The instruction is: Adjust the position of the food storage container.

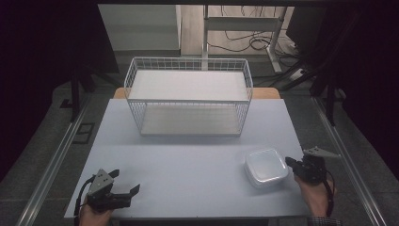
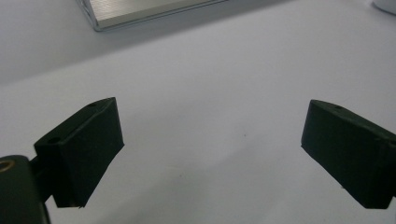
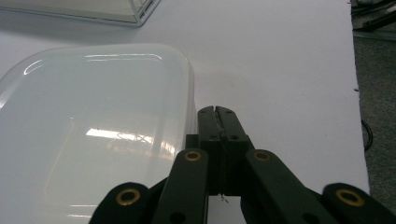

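Observation:
A white square plastic container (image 1: 266, 165) with a lid sits on the white table (image 1: 188, 160) at the front right. My right gripper (image 1: 288, 162) is at the container's right side, jaws pressed together with nothing visible between them. In the right gripper view the shut tips (image 3: 217, 111) lie just beside the container's rounded rim (image 3: 93, 130); I cannot tell whether they touch it. My left gripper (image 1: 126, 181) rests at the front left of the table, held by a hand. Its jaws are wide apart over bare tabletop, open (image 2: 212, 140).
A white wire two-level rack (image 1: 188, 96) stands at the back centre of the table; its corner (image 2: 140, 11) shows in the left gripper view. Metal rails run along both sides of the table, and cables lie on the floor beyond.

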The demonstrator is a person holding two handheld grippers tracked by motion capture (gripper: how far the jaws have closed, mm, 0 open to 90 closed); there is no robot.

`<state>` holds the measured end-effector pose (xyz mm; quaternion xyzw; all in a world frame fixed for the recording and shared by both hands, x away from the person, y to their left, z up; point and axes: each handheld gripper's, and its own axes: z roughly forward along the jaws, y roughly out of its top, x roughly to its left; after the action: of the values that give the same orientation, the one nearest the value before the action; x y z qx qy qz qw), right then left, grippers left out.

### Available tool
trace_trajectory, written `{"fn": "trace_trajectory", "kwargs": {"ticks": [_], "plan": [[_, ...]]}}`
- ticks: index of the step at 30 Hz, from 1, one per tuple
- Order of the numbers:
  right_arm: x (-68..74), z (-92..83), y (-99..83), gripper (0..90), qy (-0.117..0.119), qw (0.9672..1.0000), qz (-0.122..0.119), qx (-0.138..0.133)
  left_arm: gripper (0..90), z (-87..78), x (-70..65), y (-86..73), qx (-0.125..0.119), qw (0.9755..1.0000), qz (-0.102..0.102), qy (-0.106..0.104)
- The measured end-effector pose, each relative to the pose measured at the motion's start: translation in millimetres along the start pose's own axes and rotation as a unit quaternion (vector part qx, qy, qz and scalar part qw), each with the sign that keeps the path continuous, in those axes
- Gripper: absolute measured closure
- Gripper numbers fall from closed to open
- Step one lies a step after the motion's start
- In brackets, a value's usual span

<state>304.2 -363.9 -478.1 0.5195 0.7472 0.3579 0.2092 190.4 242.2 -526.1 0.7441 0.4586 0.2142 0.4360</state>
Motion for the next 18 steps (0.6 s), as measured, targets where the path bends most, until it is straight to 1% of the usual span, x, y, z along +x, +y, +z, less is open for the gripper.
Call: {"fn": "trace_trajectory", "kwargs": {"ticks": [1,2,3,6,11,18], "plan": [[3.3,-0.4,-0.8,88.8,0.005,1.0000,-0.002,0.001,4.9,0.1,-0.4,0.2,0.001,1.0000,0.001,0.001],[3.3,-0.4,-0.8,88.8,0.005,1.0000,-0.002,0.001,4.9,0.1,-0.4,0.2,0.001,1.0000,0.001,0.001],[7.1,-0.8,-2.6,88.8,0.013,0.9999,-0.003,0.001,4.9,0.3,-1.3,0.3,0.003,1.0000,0.003,0.002],[13.9,-1.3,-4.1,88.8,0.016,0.9998,-0.011,0.005,4.9,0.5,-2.0,0.6,0.004,1.0000,0.005,0.002],[27.1,0.6,-3.6,88.7,0.033,0.9992,-0.020,0.010,4.9,0.5,-1.6,0.5,0.004,1.0000,0.004,0.003],[52.8,6.5,-0.9,88.8,0.060,0.9975,-0.033,0.016,5.1,0.9,-2.3,0.4,0.007,0.9999,0.007,0.004]]}}
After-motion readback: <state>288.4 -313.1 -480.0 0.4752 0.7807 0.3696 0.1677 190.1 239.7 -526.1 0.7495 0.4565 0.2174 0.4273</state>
